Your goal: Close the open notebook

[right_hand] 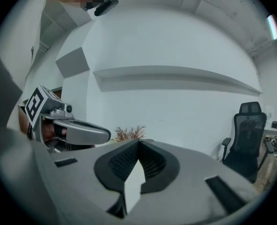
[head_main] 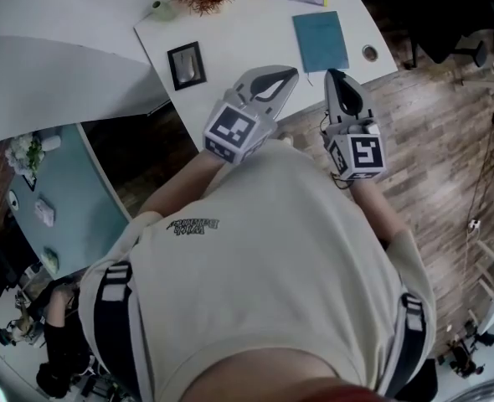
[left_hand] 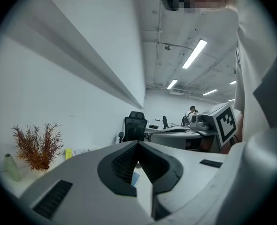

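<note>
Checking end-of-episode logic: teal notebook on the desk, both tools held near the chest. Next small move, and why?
Probably none on the notebook: it lies flat on the table showing only its teal cover, apparently closed. The left tool and right tool are shut, empty and off the table. I'd just park both clear of it.
</note>
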`<action>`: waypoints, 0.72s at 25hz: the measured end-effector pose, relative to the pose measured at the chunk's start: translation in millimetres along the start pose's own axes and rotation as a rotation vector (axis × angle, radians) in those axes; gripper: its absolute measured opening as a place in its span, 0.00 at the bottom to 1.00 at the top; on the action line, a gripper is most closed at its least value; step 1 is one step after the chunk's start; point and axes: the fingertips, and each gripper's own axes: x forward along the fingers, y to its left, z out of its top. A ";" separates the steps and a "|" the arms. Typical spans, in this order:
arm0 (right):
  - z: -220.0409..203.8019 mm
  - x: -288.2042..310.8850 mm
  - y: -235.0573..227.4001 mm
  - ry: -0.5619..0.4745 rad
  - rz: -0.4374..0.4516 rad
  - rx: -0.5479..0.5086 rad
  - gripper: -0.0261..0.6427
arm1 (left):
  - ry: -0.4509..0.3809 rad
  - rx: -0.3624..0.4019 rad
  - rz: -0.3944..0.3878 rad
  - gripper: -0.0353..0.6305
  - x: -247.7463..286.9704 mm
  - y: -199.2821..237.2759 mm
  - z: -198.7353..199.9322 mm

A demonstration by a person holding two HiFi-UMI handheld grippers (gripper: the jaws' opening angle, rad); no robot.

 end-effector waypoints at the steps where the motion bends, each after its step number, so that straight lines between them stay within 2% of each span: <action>1: 0.3 -0.7 1.1 -0.004 0.003 0.003 0.04 | -0.016 0.008 -0.001 0.07 -0.8 0.3 3.6; 7: 2.0 -0.6 4.8 -0.027 0.017 0.019 0.04 | -0.106 0.045 0.058 0.07 -9.3 8.6 19.7; 18: 28.2 1.5 12.5 -0.093 0.049 -0.018 0.04 | -0.119 0.071 0.067 0.07 -6.4 3.9 24.9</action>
